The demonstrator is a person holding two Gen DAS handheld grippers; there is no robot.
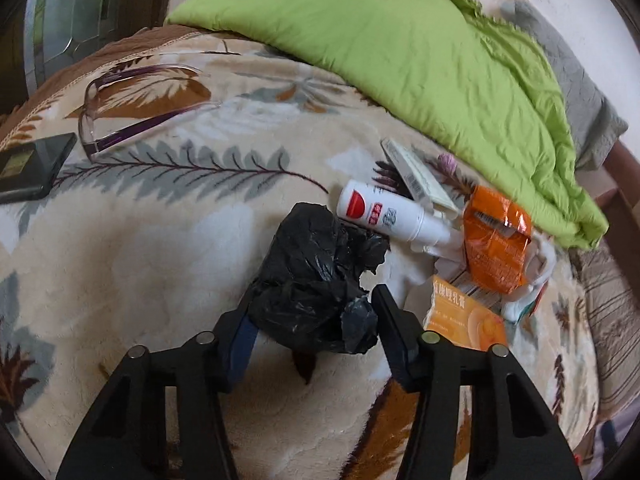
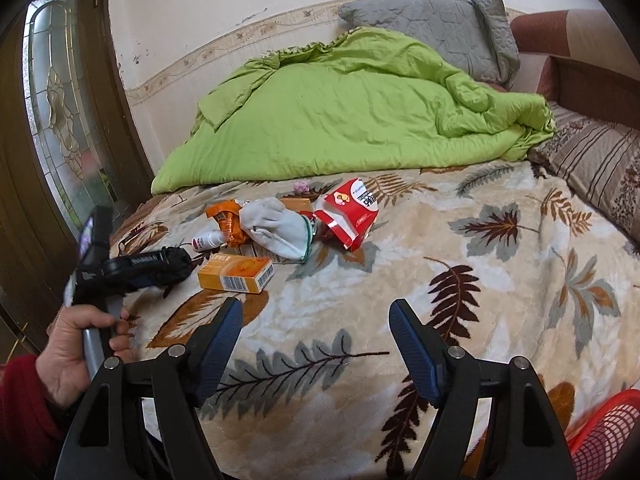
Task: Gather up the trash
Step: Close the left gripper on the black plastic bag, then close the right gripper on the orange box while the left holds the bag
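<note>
On the leaf-print blanket [image 2: 360,312] lies one heap of trash: one white spray bottle [image 1: 384,214], two orange boxes [image 2: 236,272], one orange wrapper [image 1: 496,248], one red packet [image 2: 348,212], one white sock [image 2: 276,226]. One pair of glasses [image 1: 132,112] and one phone [image 1: 32,168] lie near the blanket's edge. The left gripper [image 1: 316,304] squeezes the black plastic bag [image 1: 316,276]. The right gripper [image 2: 316,316] gapes empty. A green quilt [image 2: 352,108] hides the far side.

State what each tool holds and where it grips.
The left tool is clamped on the crumpled black plastic bag at its near end. The right tool holds nothing, its jaws open over the blanket.
</note>
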